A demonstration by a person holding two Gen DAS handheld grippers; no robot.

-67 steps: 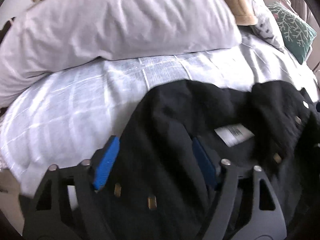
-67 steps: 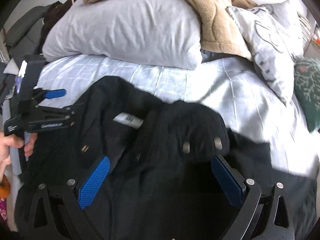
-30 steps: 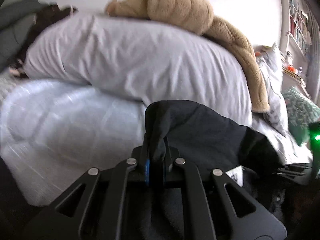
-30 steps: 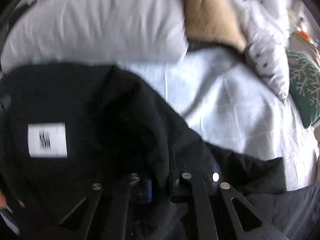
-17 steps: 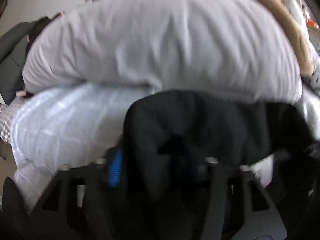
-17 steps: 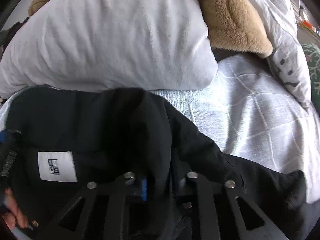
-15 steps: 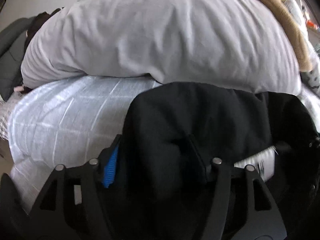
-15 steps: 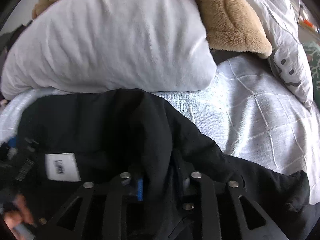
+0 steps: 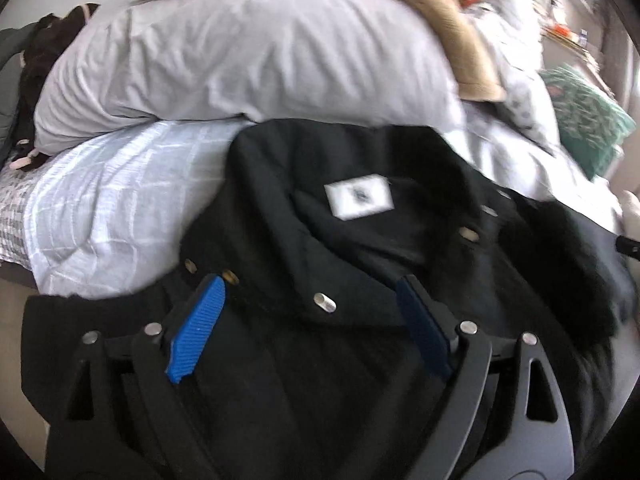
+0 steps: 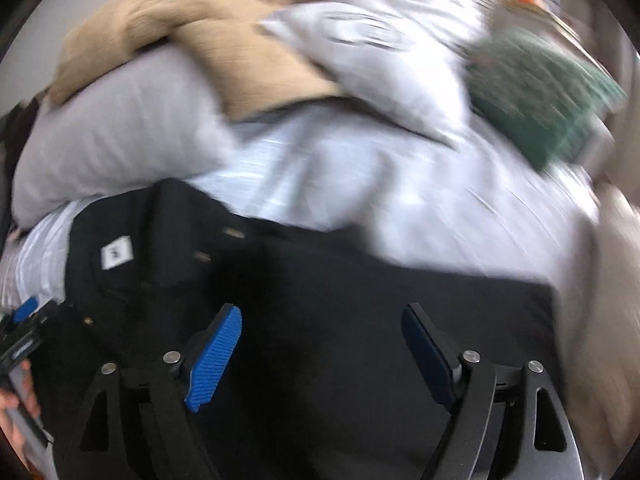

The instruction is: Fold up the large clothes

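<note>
Gaping wide now, both grippers' jaws, earlier pinched on the black jacket (image 9: 360, 248), collar released.

Black jacket (image 9: 360, 288) with white label (image 9: 358, 197) and pale metal snaps, centre frame. Blue pads (image 9: 196, 330) on black left gripper (image 9: 312, 320). Pale lilac pillow (image 9: 248, 64), tan fleece blanket (image 9: 452, 24), white-grey grid bedspread (image 9: 108, 208), green patterned cushion (image 9: 588, 120) at right.

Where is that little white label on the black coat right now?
In the left wrist view the white label sits inside the black coat collar, center frame, just below the big white pillow.
</note>
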